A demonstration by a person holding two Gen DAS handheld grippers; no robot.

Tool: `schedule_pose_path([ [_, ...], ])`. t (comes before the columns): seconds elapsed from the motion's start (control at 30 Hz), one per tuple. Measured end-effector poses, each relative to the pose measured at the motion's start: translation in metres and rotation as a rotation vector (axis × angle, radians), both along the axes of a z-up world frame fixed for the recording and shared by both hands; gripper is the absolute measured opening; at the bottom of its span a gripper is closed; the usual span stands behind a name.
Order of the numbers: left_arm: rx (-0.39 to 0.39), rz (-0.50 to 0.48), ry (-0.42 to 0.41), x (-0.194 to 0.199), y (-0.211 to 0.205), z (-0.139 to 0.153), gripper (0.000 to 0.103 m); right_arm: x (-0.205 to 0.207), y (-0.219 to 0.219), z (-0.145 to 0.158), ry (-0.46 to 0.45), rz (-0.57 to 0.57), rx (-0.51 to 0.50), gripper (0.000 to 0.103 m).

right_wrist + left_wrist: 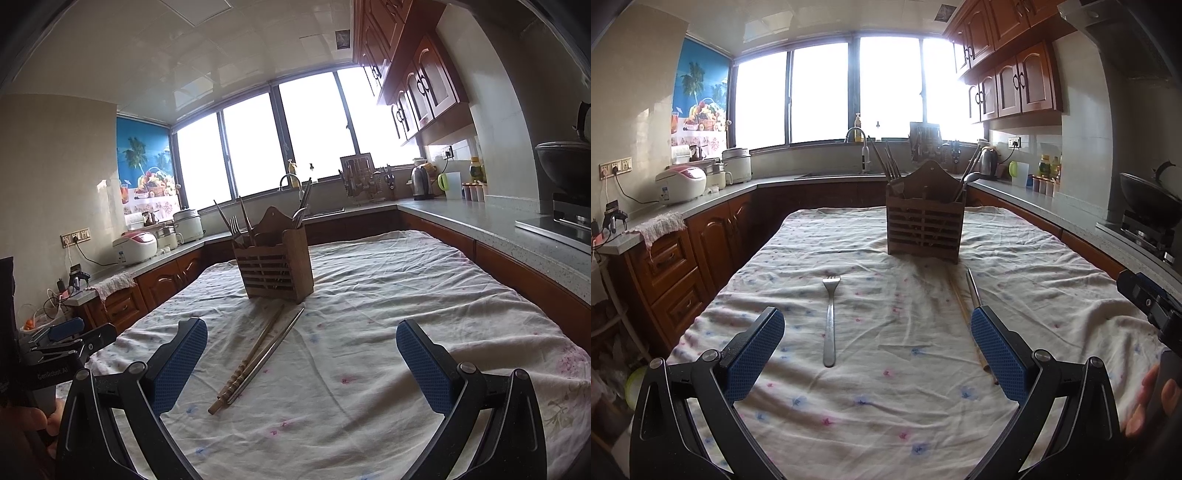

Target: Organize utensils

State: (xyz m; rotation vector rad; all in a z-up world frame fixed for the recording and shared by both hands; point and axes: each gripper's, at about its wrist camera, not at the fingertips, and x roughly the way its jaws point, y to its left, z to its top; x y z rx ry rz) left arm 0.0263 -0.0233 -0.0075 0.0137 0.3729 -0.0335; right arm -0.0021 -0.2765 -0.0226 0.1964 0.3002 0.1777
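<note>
Left view first: fork [830, 320] lies on the table [1052, 258] straight ahead of my left claw [877, 349], handle toward me, jaws apart. Right view: 2 chopsticks [258, 354] slant between my right claw [301, 363] jaws, also apart, pointing at the holder [275, 267].
</note>
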Motion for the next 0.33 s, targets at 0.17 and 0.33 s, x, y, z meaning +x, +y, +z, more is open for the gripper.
schedule_pose_path([
  [0.17, 0.001, -0.002, 0.004, 0.0017, -0.0009, -0.0005, 0.103, 0.0039, -0.0015, -0.0009, 0.014, -0.003, 0.007, 0.103],
  [0.33, -0.002, -0.011, 0.006, 0.0030, -0.0017, -0.0004, 0.103, 0.0057, -0.0024, -0.0020, 0.026, -0.005, 0.012, 0.103],
])
